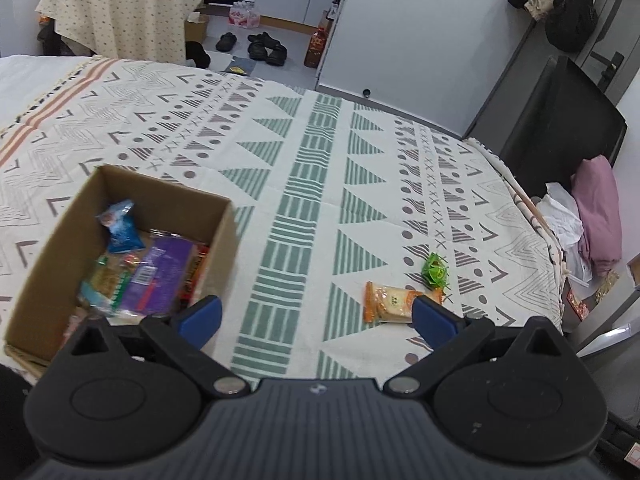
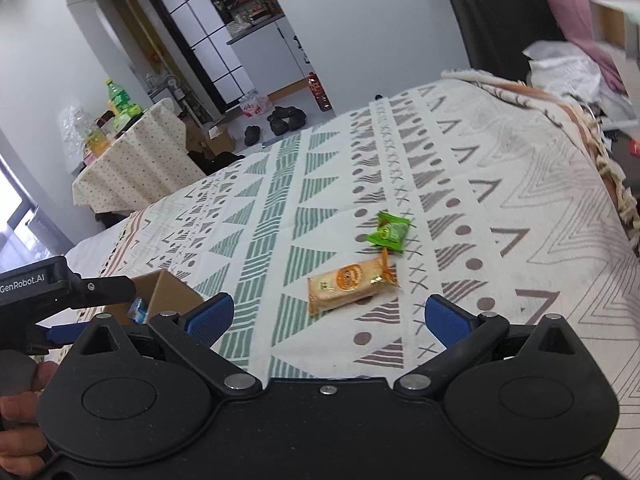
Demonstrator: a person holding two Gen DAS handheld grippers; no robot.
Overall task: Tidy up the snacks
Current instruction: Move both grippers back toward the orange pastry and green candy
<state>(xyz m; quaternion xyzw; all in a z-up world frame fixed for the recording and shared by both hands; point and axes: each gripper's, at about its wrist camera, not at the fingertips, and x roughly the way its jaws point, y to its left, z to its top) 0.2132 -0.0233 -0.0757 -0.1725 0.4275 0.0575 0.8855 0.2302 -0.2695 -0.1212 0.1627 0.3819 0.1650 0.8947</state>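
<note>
A cardboard box (image 1: 224,232) sits on the patterned bedspread at the left and holds several snack packets, among them a blue one (image 1: 120,228) and a purple one (image 1: 160,276). An orange biscuit packet (image 1: 388,302) and a small green packet (image 1: 435,272) lie on the cloth to the right. My left gripper (image 1: 316,316) is open and empty, between the box and the orange packet. My right gripper (image 2: 328,316) is open and empty, just short of the orange packet (image 2: 348,286), with the green packet (image 2: 390,232) beyond it. The box corner (image 2: 168,288) shows at the left.
The bedspread (image 1: 312,168) covers a wide bed. A dark headboard (image 1: 560,128), pink pillow (image 1: 600,216) and white clothes lie at the right edge. Beyond the bed are shoes (image 1: 264,46) on the floor and a cloth-covered table (image 1: 124,4).
</note>
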